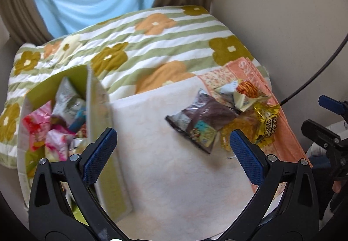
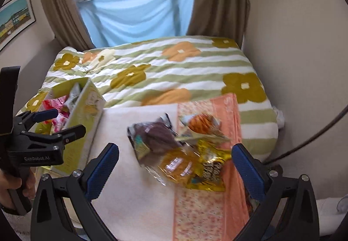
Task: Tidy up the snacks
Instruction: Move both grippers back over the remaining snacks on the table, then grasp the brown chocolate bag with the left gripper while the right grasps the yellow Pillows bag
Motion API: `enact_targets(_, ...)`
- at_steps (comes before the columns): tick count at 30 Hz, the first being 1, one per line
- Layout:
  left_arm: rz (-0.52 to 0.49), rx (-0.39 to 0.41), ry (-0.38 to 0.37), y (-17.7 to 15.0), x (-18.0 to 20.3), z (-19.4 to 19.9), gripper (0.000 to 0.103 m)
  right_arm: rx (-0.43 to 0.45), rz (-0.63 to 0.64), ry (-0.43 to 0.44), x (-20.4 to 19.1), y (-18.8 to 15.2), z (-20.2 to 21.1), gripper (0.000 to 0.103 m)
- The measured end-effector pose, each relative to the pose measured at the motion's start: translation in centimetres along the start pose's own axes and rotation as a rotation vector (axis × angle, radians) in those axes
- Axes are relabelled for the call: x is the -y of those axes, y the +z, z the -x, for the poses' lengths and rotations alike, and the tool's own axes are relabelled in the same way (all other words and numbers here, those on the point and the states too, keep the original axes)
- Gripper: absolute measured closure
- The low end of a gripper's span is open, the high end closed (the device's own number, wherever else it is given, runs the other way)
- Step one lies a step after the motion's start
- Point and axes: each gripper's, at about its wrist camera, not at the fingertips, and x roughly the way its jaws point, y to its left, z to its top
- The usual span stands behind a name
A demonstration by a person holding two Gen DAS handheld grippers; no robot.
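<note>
A green cardboard box (image 1: pixel 95 97) on the left holds several snack packs, pink and silver (image 1: pixel 65 97). It also shows in the right wrist view (image 2: pixel 87 106). A pile of loose snacks lies on the cloths to its right: a brown bag (image 1: pixel 204 115) (image 2: pixel 156 134), a gold bag (image 1: pixel 265 123) (image 2: pixel 208 167), a white pack with orange sticks (image 1: pixel 243 93) (image 2: pixel 202 125) and a clear orange pack (image 2: pixel 176 165). My left gripper (image 1: pixel 171 149) is open and empty, between box and pile. My right gripper (image 2: pixel 175 165) is open and empty, just before the pile.
The snacks lie on a white towel (image 1: pixel 165 175) and an orange patterned cloth (image 2: pixel 217 208) spread over a flowered, green-striped blanket (image 2: pixel 174 71). Beige walls stand to the right, curtains and a blue sheet (image 2: pixel 134 17) behind. A black cable (image 1: pixel 315 75) hangs at right.
</note>
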Motion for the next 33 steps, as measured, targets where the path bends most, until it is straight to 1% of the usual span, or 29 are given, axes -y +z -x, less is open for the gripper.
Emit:
enact_targets(6,-0.118,-0.086,0.003,0.8,3.3,-3.9,0.000,-0.038,-0.068,-0.006,3.0,-2.1,-2.7,0.000)
enact_targets(9,-0.188,-0.130,-0.014,1.2,4.0,-6.2,0.000,-0.056,-0.104,-0.006,3.5,-3.1,-4.0,0.000)
enact_targets(13,-0.274,-0.185,-0.029,2.0,4.7,-9.4,0.000,-0.069,-0.157,-0.029,4.1,-4.0,-5.8,0.000)
enact_targets(17,-0.344,-0.230,-0.057,2.6,5.1,-12.4,0.000,-0.084,-0.207,-0.058,4.7,-4.5,-7.7,0.010)
enact_targets(21,-0.380,-0.280,-0.090,2.6,5.4,-14.9,0.000,-0.103,-0.243,-0.096,5.1,-4.9,-9.6,0.016)
enact_targets(25,-0.402,-0.311,-0.112,2.5,5.6,-16.6,0.001,-0.105,-0.264,-0.125,5.3,-5.1,-10.7,0.017)
enact_targets(28,-0.403,-0.324,-0.143,2.4,5.7,-17.4,0.001,-0.112,-0.276,-0.141,5.5,-5.1,-11.5,0.017)
enact_targets(30,-0.401,-0.336,-0.164,2.3,5.6,-17.8,0.006,-0.109,-0.279,-0.149,5.6,-5.0,-11.9,0.017)
enact_targets(33,-0.411,-0.351,-0.160,1.9,5.6,-18.3,0.016,-0.104,-0.274,-0.164,5.5,-4.8,-12.2,0.017)
